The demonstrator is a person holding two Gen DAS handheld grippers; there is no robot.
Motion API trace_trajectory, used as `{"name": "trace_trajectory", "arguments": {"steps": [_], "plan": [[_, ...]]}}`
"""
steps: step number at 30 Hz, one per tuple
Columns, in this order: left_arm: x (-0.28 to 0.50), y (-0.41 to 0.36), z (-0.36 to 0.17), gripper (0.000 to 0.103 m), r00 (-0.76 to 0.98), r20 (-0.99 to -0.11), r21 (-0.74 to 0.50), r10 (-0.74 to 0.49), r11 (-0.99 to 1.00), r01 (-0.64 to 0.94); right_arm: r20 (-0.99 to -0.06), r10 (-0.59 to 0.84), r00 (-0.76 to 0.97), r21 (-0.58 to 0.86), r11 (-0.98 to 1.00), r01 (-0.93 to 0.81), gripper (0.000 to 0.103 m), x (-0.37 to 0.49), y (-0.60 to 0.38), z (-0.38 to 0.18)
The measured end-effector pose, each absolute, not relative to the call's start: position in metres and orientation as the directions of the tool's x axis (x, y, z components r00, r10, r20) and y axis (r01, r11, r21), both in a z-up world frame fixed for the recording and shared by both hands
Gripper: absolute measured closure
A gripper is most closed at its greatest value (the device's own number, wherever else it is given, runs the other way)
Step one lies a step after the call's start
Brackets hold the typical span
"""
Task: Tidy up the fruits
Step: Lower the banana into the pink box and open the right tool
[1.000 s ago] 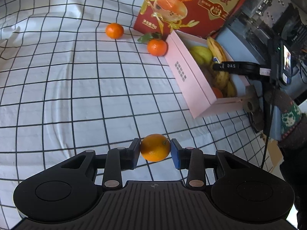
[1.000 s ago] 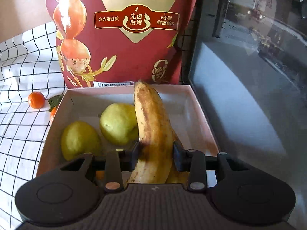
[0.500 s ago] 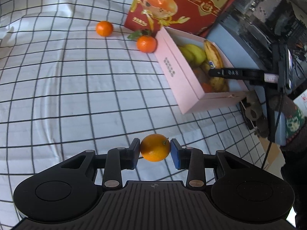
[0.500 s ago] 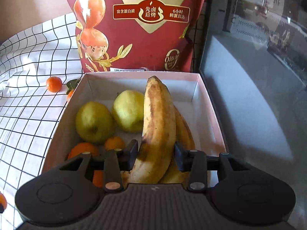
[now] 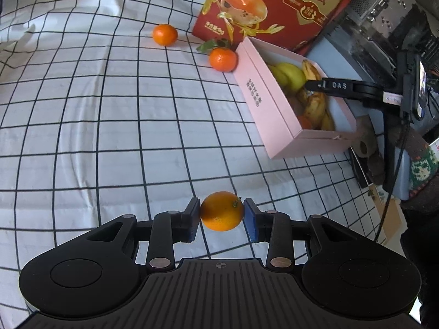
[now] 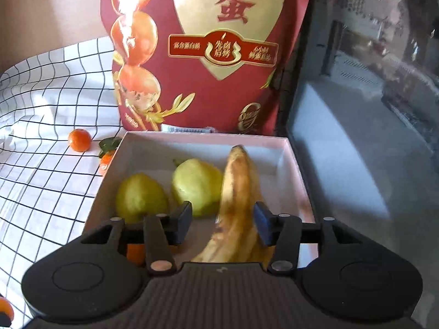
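Orange (image 5: 221,211), round and dimpled, clamped in left gripper (image 5: 221,215) above checked cloth (image 5: 82,115). Banana (image 6: 241,200), brown-flecked, between opening jaws of right gripper (image 6: 222,220), left pad clear, inside pink cardboard box (image 6: 299,181) with two pears (image 6: 197,185). Beyond: glossy red bag (image 6: 208,54).

Checked cloth (image 5: 109,137) bears 2 tangerines (image 5: 165,34) (box (image 5: 263,101) too).

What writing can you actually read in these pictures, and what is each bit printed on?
"DAS": white letters on the black right gripper reaching over the pink box.
"蛋": large red character on the red bag behind the box.
"先卤后烤": gold characters in the bag's red banner.
"鹅蛋": on the same bag, left view.
Small dark print on the pink box's side wall: too small to read.
Barcode label at the bag's foot: blurred.
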State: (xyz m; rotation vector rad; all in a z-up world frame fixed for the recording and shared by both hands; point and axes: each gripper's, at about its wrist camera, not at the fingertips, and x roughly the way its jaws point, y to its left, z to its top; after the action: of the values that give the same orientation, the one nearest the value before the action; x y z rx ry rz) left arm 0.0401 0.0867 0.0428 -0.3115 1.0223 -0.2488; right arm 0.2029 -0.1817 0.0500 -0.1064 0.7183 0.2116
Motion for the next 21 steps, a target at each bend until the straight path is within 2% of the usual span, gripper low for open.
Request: {"name": "trace_trajectory", "arguments": {"steps": [9, 12, 16, 21], "plan": [[0.044, 0.074, 0.048, 0.064, 0.501, -0.794, -0.35, -0.345, 0.933, 0.087, -0.647, 0.263, 0.715, 0.11, 0.961, -0.254, 0.053, 0.196, -0.196, 0.051], [0.051, 0.063, 0.059, 0.064, 0.517, -0.776, -0.345, -0.361, 0.929, 0.131, -0.611, 0.246, 0.753, 0.084, 0.965, -0.247, 0.053, 0.168, -0.204, 0.059], [0.071, 0.043, 0.09, 0.064, 0.562, -0.72, -0.343, -0.407, 0.913, 0.223, -0.549, 0.224, 0.805, 0.009, 0.965, -0.263, 0.048, 0.112, -0.212, 0.071], [0.11, 0.013, 0.159, 0.064, 0.645, -0.599, -0.315, -0.474, 0.88, 0.355, -0.505, 0.206, 0.838, -0.011, 0.969, -0.245, 0.045, 0.051, -0.223, 0.079]]}}
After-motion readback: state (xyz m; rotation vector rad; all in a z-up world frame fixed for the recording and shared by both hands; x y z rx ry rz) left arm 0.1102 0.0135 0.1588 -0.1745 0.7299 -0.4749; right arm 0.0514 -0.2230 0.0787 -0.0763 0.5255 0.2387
